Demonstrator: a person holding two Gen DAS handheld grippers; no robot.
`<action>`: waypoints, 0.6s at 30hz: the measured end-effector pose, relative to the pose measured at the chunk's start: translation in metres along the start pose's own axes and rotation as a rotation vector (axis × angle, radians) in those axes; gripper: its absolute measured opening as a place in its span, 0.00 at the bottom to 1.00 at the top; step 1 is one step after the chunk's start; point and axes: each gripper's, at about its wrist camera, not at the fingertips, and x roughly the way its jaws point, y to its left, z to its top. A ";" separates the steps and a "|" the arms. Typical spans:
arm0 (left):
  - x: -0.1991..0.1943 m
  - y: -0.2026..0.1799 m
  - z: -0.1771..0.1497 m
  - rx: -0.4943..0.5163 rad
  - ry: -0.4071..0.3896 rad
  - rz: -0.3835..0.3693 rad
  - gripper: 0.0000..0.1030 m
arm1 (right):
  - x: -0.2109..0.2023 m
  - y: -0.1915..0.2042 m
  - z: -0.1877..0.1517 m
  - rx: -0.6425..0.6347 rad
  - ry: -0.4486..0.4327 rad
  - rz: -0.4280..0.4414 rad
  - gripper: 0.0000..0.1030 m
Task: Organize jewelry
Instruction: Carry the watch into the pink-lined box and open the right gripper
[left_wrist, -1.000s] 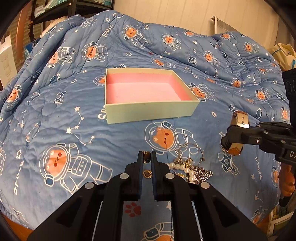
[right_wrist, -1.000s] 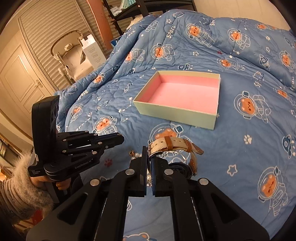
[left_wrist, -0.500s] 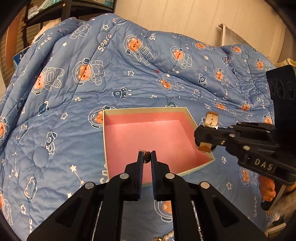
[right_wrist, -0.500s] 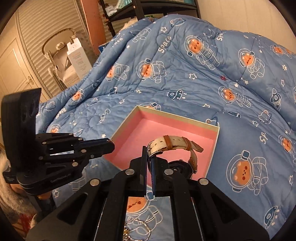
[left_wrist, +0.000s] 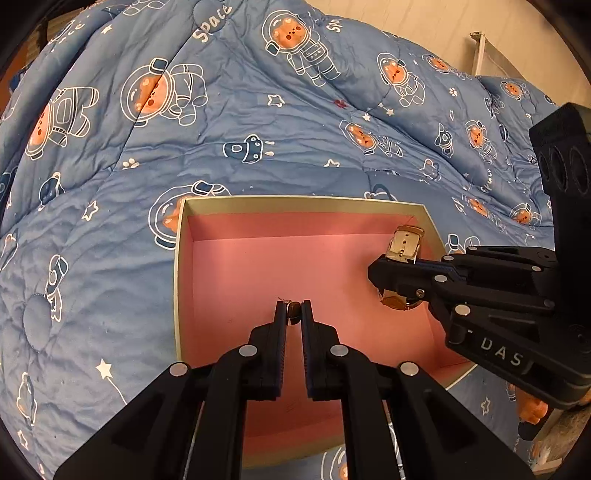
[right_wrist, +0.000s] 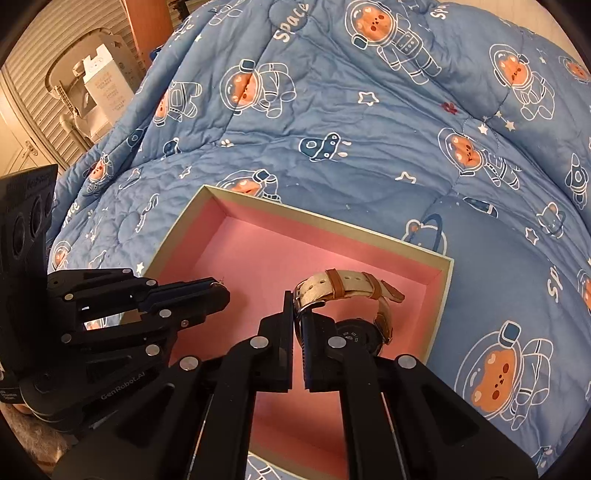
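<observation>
An open box with a pink lining lies on the blue quilt; it also shows in the right wrist view. My left gripper is shut on a small brown bead piece with a thin wire, held over the middle of the box. My right gripper is shut on a wristwatch with a beige and brown strap, held over the box's right part. The watch also shows in the left wrist view. The left gripper also shows in the right wrist view.
The blue astronaut-print quilt covers the whole surface and rises in folds behind the box. A white carton and shuttered cabinet doors stand at the far left of the right wrist view.
Both grippers have moved forward from the jewelry pile to over the box, each carrying its piece. The pile has dropped out of view.
</observation>
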 end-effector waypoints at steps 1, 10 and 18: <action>0.002 0.000 0.000 -0.003 0.004 0.000 0.08 | 0.002 -0.002 0.001 0.011 0.005 0.002 0.04; 0.011 -0.001 0.001 -0.016 0.017 -0.024 0.08 | 0.014 -0.007 0.005 0.036 0.006 0.014 0.04; 0.014 -0.004 0.001 -0.004 0.013 -0.014 0.09 | 0.021 -0.009 0.008 0.046 0.006 0.015 0.04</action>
